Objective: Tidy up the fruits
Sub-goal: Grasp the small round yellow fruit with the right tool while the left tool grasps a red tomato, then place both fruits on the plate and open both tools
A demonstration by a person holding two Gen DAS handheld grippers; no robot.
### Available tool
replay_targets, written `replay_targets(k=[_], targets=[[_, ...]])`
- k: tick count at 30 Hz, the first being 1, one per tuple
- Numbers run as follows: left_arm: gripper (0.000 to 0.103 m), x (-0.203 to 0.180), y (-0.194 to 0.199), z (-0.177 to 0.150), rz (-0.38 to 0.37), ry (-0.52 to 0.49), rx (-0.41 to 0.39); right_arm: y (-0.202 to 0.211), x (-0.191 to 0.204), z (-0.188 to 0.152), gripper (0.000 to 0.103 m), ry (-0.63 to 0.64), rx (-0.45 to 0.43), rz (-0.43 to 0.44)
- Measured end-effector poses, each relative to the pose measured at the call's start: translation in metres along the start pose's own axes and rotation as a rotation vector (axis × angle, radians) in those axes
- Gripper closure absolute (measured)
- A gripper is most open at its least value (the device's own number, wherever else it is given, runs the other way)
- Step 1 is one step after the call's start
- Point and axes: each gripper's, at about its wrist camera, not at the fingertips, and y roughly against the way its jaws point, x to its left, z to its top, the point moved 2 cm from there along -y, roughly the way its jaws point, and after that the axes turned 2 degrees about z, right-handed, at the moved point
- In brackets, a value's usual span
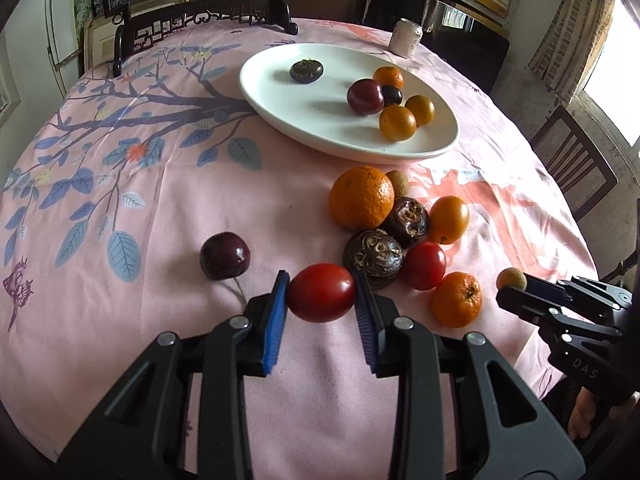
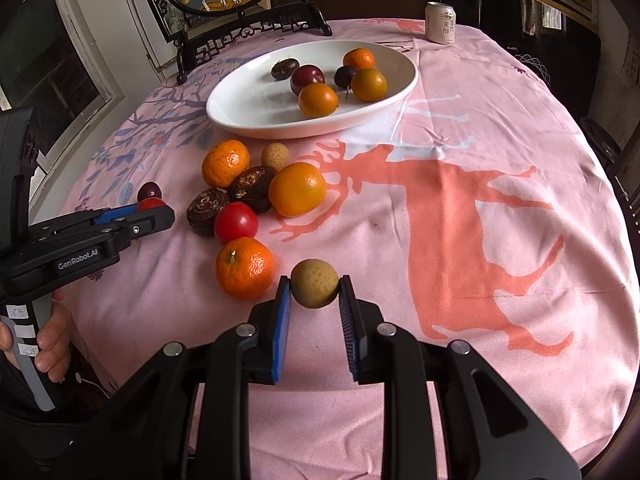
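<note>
Between the blue pads of the left gripper (image 1: 321, 294) a glossy red tomato (image 1: 321, 292) is pinched; a small round tan longan (image 2: 314, 283) is clamped by the right gripper (image 2: 314, 292). Beyond, loose oranges and dark water chestnuts are clustered on the pink tablecloth (image 2: 500, 120). Farther off, six fruits are held in an oval white ceramic plate (image 2: 240, 108).

the left tool (image 1: 321, 294) has its 2 blue pads clamped on a red fruit; the right tool (image 2: 315, 290) has its pads pinching a small tan fruit, both low over the bench.
</note>
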Motion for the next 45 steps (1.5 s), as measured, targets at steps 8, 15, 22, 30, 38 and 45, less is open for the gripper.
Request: replay_targets(k=[8,15,22,30,38,45], targets=[[0.07,-0.008,0.025,0.012,-0.023,-0.034,-0.047,0.001,0.008,0.009,0.079,0.019,-0.008,0.005],[0.07,-0.006,0.019,0.072,0.015,-0.081,-0.061,0.005,0.005,0.056,0.079,0.067,-0.062,-0.021],[0.07,-0.002,-0.057,0.169,0.095,-0.035,0.049,-0.03,-0.02,0.16,0.079,0.079,-0.133,-0.101],[0.07,-0.012,-0.124,0.21,0.1,-0.019,0.137,-0.093,-0.063,0.211,0.079,0.023,-0.051,-0.178],[0.065,-0.016,-0.144,0.221,0.089,-0.008,0.166,-0.105,-0.064,0.215,0.06,0.037,-0.041,-0.185],[0.044,-0.007,-0.082,0.211,0.068,0.005,0.044,-0.063,-0.05,0.192,0.05,0.056,-0.049,-0.181]])
